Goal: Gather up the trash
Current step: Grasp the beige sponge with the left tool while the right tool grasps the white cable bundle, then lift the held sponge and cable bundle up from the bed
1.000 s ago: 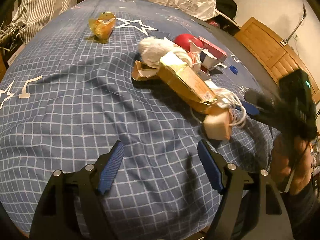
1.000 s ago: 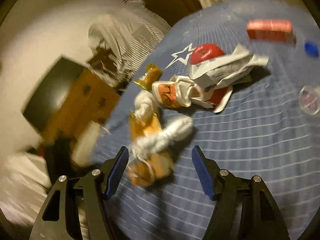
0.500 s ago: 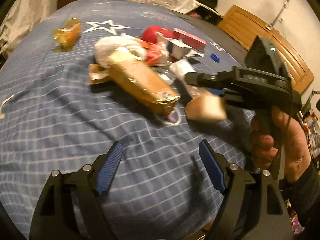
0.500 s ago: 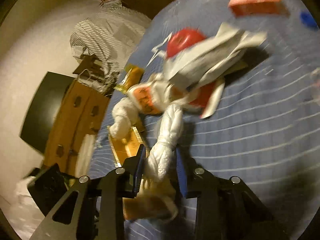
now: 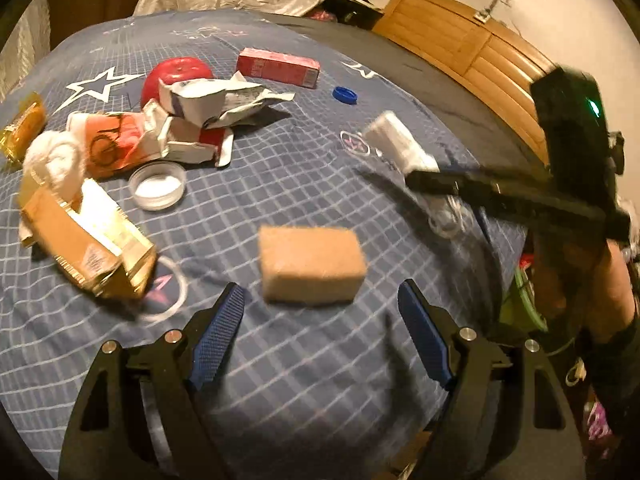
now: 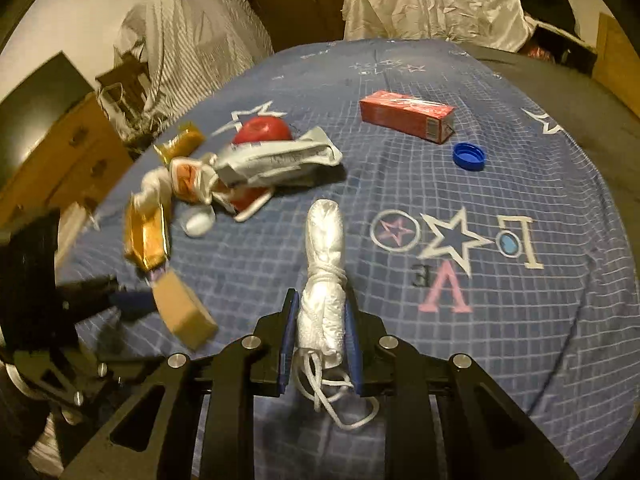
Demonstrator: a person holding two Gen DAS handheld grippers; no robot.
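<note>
Left wrist: left gripper (image 5: 320,336) jaws wide, nothing held; tan sponge block (image 5: 310,266) at 12 o'clock just ahead on the blue bedspread (image 5: 280,380). Right wrist: right gripper (image 6: 320,332) clamped on white tied bundle (image 6: 324,264) (cord dangling), litter pile (image 6: 240,168) at 10 o'clock.

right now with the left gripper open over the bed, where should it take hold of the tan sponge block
Grip the tan sponge block across its two short ends, coming down from above. It lies flat on the blue bedsheet with its long side running between the left gripper's open fingers, and bare sheet around it. Its long side looks close to the finger gap, so this is a judgement.
</note>
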